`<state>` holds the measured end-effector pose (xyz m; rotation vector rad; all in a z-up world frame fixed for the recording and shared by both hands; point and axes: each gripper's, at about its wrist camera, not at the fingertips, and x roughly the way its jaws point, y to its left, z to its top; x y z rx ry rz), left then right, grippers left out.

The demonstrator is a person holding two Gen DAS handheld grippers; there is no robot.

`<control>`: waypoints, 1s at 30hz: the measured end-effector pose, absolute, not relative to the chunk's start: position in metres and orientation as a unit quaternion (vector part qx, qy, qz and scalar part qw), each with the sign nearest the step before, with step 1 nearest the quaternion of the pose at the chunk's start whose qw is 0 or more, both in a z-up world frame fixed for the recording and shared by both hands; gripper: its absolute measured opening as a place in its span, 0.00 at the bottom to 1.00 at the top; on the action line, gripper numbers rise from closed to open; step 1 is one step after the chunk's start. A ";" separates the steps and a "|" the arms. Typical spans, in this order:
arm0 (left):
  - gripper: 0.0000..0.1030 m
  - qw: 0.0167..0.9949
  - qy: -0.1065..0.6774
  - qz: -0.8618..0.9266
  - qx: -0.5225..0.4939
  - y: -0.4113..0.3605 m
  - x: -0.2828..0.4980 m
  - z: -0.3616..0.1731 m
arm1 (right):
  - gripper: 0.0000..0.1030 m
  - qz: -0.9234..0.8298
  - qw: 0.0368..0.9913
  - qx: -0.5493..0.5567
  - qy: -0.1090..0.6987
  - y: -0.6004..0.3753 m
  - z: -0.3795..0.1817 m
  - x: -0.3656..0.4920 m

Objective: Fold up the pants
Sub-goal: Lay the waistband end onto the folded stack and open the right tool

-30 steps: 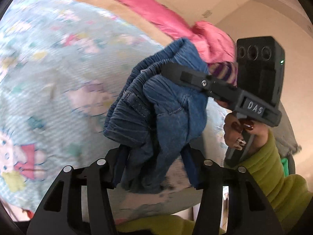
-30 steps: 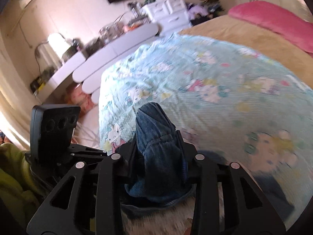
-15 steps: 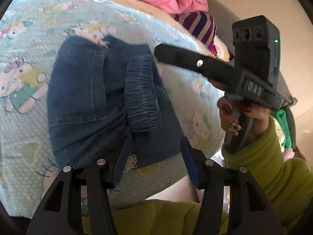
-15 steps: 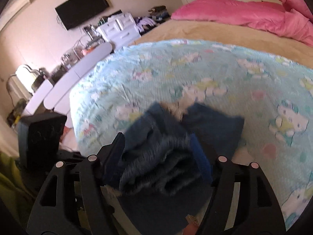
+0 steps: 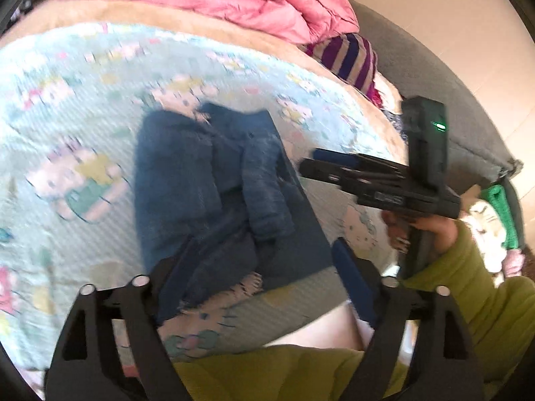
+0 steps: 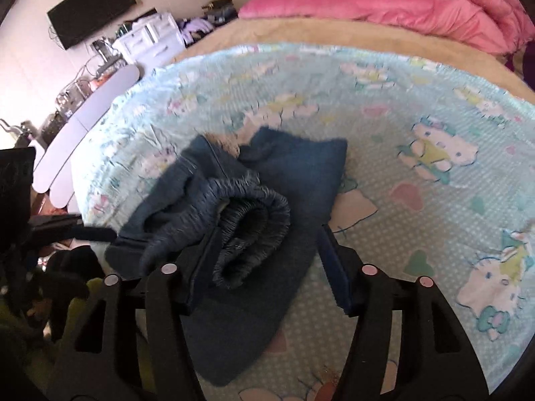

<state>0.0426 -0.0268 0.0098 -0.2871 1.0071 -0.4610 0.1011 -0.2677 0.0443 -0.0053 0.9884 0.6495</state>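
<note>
Matt denim pants (image 6: 254,207), frayed hems.

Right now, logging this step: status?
Left gripper open, right gripper open. Denim pants bunched on the cartoon-print blanket. Nothing obstructing.

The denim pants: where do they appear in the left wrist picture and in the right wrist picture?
Left wrist: the denim pants lie folded at the centre, just beyond the open left gripper.
Right wrist: the pants lie left of centre, elastic waistband nearest the open right gripper.
Shared landmark: the pink comforter at the far side of the bed.
</note>
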 end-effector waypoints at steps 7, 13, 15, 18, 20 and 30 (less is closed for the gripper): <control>0.92 0.855 0.470 -0.184 -0.120 -0.016 0.043 0.019 | 0.74 0.311 0.849 -0.021 0.427 -0.273 0.071 0.079; 0.96 0.861 0.466 -0.167 -0.116 -0.007 0.041 0.025 | 0.81 0.304 0.856 -0.028 0.418 -0.275 0.079 0.073; 0.96 0.863 0.465 -0.162 -0.115 -0.006 0.040 0.026 | 0.82 0.303 0.857 -0.029 0.415 -0.274 0.080 0.071; 0.96 0.865 0.463 -0.157 -0.114 -0.007 0.041 0.027 | 0.84 0.303 0.861 -0.034 0.407 -0.271 0.085 0.067; 0.96 0.866 0.463 -0.153 -0.112 -0.006 0.043 0.026 | 0.84 0.306 0.863 -0.040 0.399 -0.270 0.089 0.063; 0.96 0.869 0.464 -0.138 -0.103 0.000 0.049 0.023 | 0.86 0.344 0.857 -0.087 0.375 -0.256 0.093 0.027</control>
